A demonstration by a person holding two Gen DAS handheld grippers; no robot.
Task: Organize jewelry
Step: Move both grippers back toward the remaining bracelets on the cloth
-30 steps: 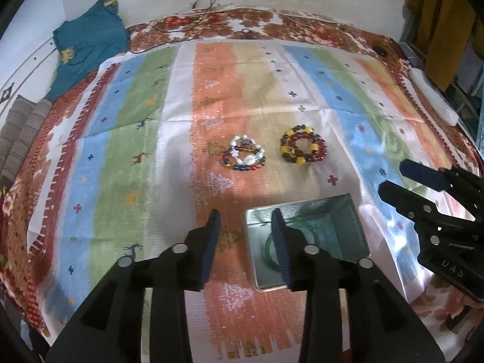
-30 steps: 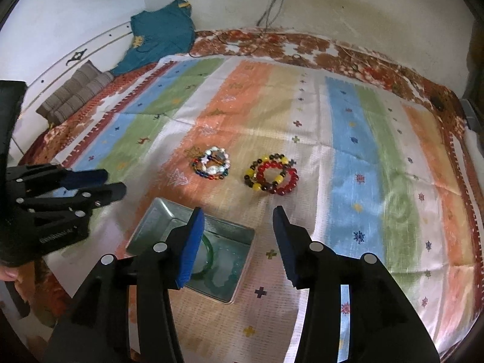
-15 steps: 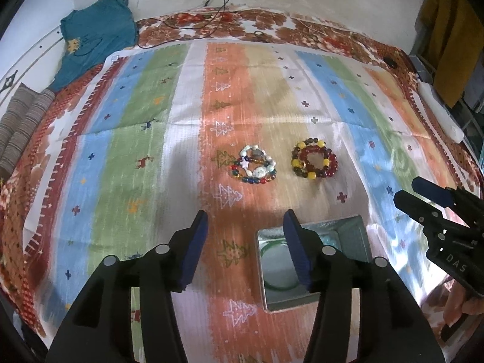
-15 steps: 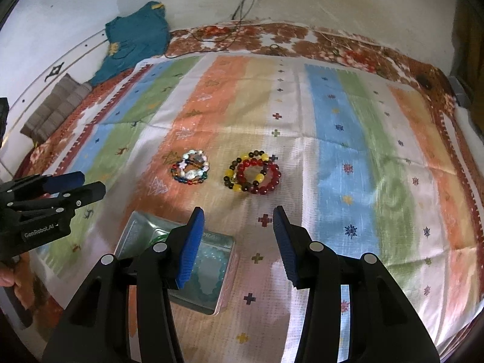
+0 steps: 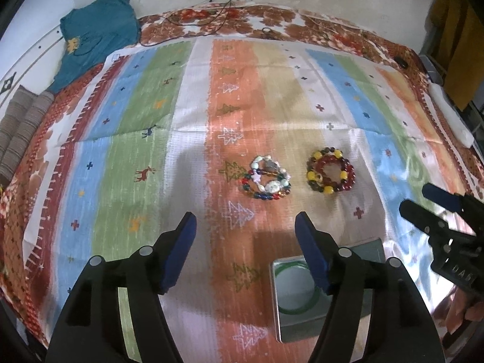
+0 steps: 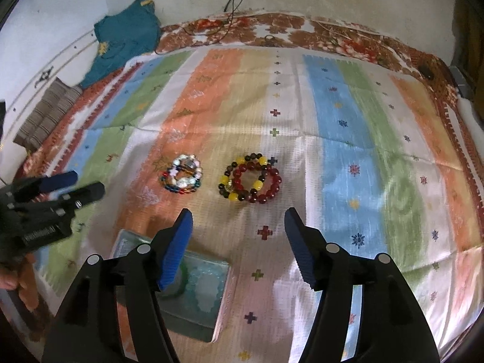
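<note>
Left hand-held gripper (image 5: 245,233): jaws spread wide, holding nothing, hovering over the striped cloth (image 5: 187,112); its blue fingertips (image 5: 186,230) frame the bare orange stripe.
Right hand-held gripper (image 6: 237,227): jaws also wide and empty, hanging above the cloth near the red bracelet.
Mixed-bead bracelet (image 5: 266,183): coiled flat on the orange stripe, at 12 o'clock from the left gripper.
Red and yellow bead bracelet (image 5: 329,174): coiled beside the mixed one, at its 3 o'clock, near but apart.
Metal tin (image 5: 279,302): open, on the cloth at 5 o'clock from the mixed bracelet, partly behind the left gripper's right finger.
Green bangle (image 5: 298,310): lying inside the tin.
Left wrist view only: the tin's pale floor and the bangle's ring shape read clearly; a white strip (image 5: 450,115) lies at the cloth's right edge.
Right wrist view only: an embossed pattern in the tin (image 6: 208,287); the bangle is mostly hidden behind a finger.
Background: teal garment (image 6: 127,36) and folded brown cloth (image 6: 45,118) at 10 o'clock, cables (image 6: 233,3) at 12 o'clock.
</note>
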